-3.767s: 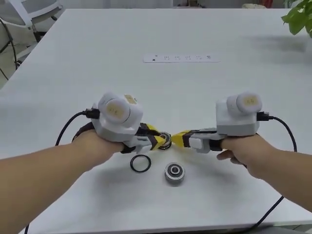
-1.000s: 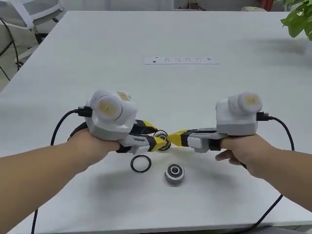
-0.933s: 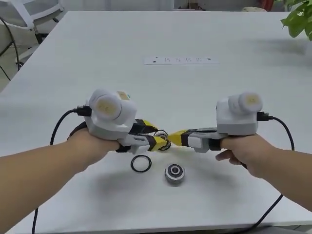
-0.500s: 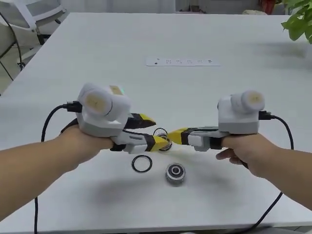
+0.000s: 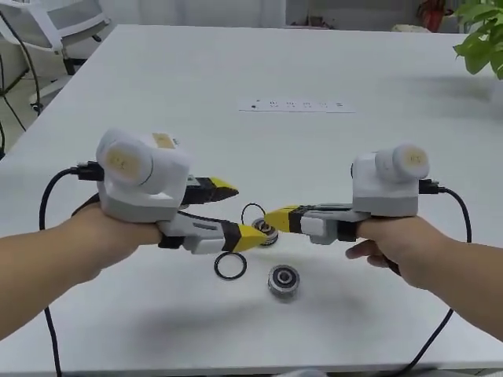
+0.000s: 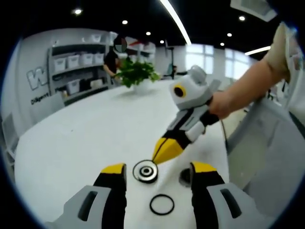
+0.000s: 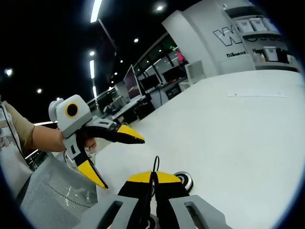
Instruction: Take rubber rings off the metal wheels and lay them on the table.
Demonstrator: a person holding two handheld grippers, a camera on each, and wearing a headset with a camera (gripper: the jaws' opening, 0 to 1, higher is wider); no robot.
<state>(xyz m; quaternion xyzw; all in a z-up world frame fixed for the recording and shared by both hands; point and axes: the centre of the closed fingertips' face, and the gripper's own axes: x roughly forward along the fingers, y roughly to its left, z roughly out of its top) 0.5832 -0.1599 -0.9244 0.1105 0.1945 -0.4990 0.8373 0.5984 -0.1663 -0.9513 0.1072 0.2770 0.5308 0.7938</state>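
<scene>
Right tongs (image 5: pixel 269 221) clenched on a rubber ring (image 7: pixel 155 166) just above a metal wheel (image 5: pixel 265 229); left tongs (image 7: pixel 122 162) released. Lower the ring flat onto bare bench (image 5: pixel 181 314) at the wheel's 7 o'clock, beside the freed ring (image 5: pixel 230 265), then unclench.

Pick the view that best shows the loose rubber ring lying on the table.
Head view: the rubber ring lies flat, unobstructed, its whole circle seen from above. The left gripper view shows it whole too, low between its own jaws and flattened.
</scene>
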